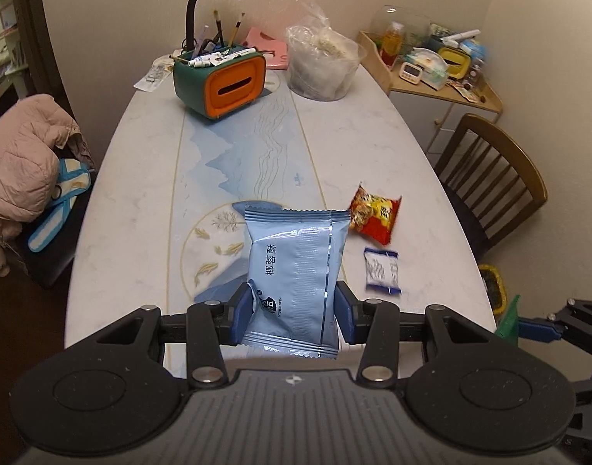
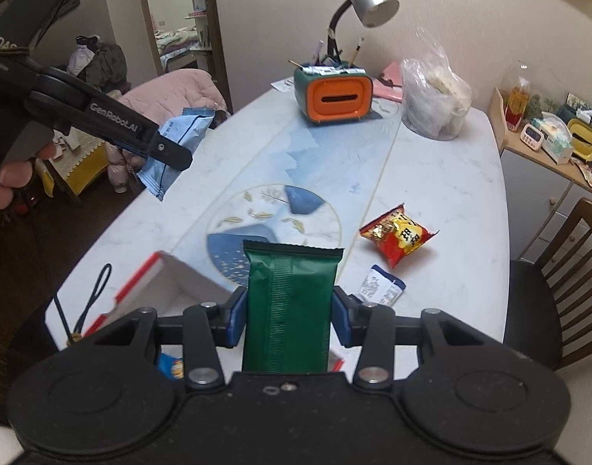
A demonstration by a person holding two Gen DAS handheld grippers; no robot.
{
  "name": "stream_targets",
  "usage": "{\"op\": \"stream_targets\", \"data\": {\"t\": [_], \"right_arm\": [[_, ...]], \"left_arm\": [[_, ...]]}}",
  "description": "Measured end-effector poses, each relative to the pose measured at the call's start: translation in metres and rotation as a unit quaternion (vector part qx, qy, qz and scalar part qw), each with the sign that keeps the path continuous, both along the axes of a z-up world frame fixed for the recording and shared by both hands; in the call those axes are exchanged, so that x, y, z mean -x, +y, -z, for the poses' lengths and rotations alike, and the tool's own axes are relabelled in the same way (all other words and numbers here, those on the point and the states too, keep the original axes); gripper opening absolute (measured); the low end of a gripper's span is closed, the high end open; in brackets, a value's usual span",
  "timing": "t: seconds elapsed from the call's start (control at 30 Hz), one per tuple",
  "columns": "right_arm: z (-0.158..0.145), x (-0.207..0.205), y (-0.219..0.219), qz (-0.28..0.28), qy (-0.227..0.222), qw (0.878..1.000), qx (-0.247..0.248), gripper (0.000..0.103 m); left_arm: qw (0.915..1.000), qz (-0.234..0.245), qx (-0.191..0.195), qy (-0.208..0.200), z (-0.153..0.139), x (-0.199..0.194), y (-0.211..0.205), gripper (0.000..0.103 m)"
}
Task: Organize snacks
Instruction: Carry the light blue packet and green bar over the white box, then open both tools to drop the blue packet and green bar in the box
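Snack packets hang above a marble-patterned table (image 1: 392, 147): the left gripper (image 1: 292, 310) is clamped on a pale blue pastry packet (image 1: 296, 271), the right gripper (image 2: 284, 317) on a dark green wafer packet (image 2: 288, 310). Near the table's right edge lie a red-and-yellow snack bag (image 2: 396, 238) and, nearer the front edge, a small blue-and-white sachet (image 2: 381, 286). A white box with red trim (image 2: 172, 290) sits at the front edge.

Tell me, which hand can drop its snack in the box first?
Probably the right gripper: its green packet hangs right above the open white box. The left gripper, holding the blue packet, is farther away.
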State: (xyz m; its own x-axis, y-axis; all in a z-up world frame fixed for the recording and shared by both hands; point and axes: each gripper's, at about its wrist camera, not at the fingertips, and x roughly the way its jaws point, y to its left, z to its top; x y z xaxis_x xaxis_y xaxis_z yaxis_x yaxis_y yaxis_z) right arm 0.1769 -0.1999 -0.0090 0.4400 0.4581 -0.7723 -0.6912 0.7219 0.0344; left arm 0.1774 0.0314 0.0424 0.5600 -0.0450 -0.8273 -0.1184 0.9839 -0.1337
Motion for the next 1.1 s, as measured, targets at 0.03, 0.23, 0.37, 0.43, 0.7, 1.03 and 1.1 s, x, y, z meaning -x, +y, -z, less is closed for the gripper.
{"op": "stream_targets", "data": {"t": [0.03, 0.23, 0.37, 0.43, 0.7, 1.03, 1.1], "right_arm": [[-0.002, 0.007, 0.002, -0.001, -0.001, 1.0, 0.002, 0.043], [-0.005, 0.038, 0.012, -0.008, 0.003, 1.0, 0.008, 0.043], [0.004, 0.053, 0.019, -0.014, 0.016, 1.0, 0.015, 0.043], [0.011, 0.058, 0.023, -0.016, 0.023, 0.999, 0.02, 0.043], [0.05, 0.073, 0.033, -0.016, 0.067, 0.997, 0.04, 0.043], [0.117, 0.069, 0.04, 0.014, 0.126, 0.99, 0.067, 0.043], [0.127, 0.068, 0.041, 0.017, 0.131, 0.988, 0.075, 0.043]], "left_arm": [[1.0, 0.002, -0.003, 0.001, -0.003, 0.007, -0.001, 0.044], [0.9995, 0.025, -0.016, 0.014, -0.005, 0.041, -0.006, 0.044], [0.9985, 0.04, -0.019, 0.031, 0.006, 0.058, -0.01, 0.044], [0.9978, 0.047, -0.02, 0.043, 0.015, 0.065, -0.013, 0.044], [0.9929, 0.066, -0.02, 0.097, 0.062, 0.08, -0.022, 0.044], [0.983, 0.075, -0.01, 0.167, 0.133, 0.075, -0.038, 0.044], [0.9821, 0.073, -0.012, 0.173, 0.144, 0.072, -0.04, 0.044]]}}
